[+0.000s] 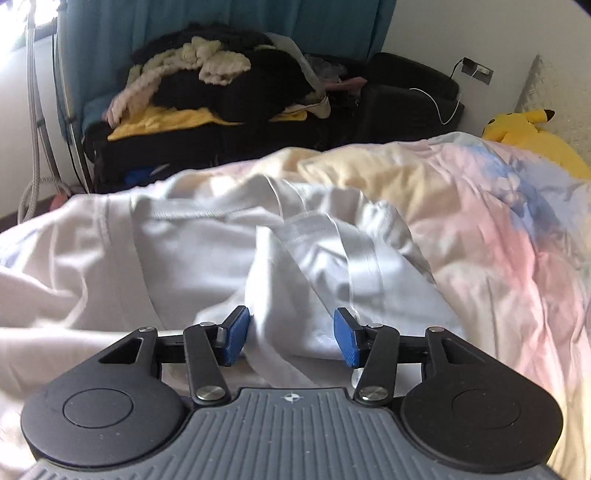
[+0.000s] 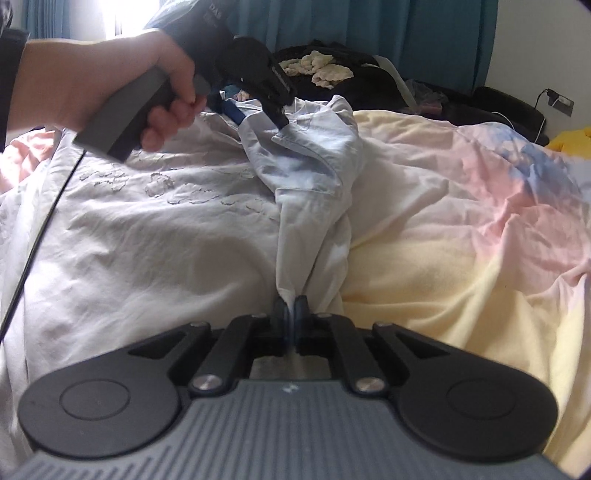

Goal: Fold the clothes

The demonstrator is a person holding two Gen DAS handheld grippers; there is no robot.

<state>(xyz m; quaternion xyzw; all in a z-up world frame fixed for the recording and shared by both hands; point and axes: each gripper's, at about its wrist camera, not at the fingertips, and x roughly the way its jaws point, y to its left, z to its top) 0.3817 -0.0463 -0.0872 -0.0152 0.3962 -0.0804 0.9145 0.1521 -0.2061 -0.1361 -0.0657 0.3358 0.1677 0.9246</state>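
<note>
We held a two-finger gripper in each hand over the bed, where a white garment (image 2: 314, 177) lay crumpled on a pastel bedspread (image 2: 461, 221) of pink, yellow and blue.

Our right gripper (image 2: 290, 312) was clamped tight on the near end of the garment: its two pads met with a thin pinch of white cloth between them, and from there the fabric rose away in a gathered, twisted column toward the far side of the bed. The cloth widened as it went, showing a seam and a folded hem partway up.

At the far end of that column our left gripper (image 1: 291, 338) stood with its jaws well apart. From its own camera the blue pads (image 1: 236, 334) sat on either side of a raised fold of the same white garment (image 1: 288, 266), the left pad touching or nearly touching the cloth, the right pad just beside it; nothing was pinched. From the right wrist view we saw our left hand (image 2: 110, 85) wrapped around the grey handle, the tool tilted down with its tips at the top of the bunched fabric.

To the left of the garment lay a white sheet (image 2: 147, 229) with faint cloud outlines. Beyond the bed a pile of clothes (image 1: 207, 85) sat before a teal curtain (image 1: 332, 22), and a yellow plush toy (image 1: 532, 136) lay at the right edge.
</note>
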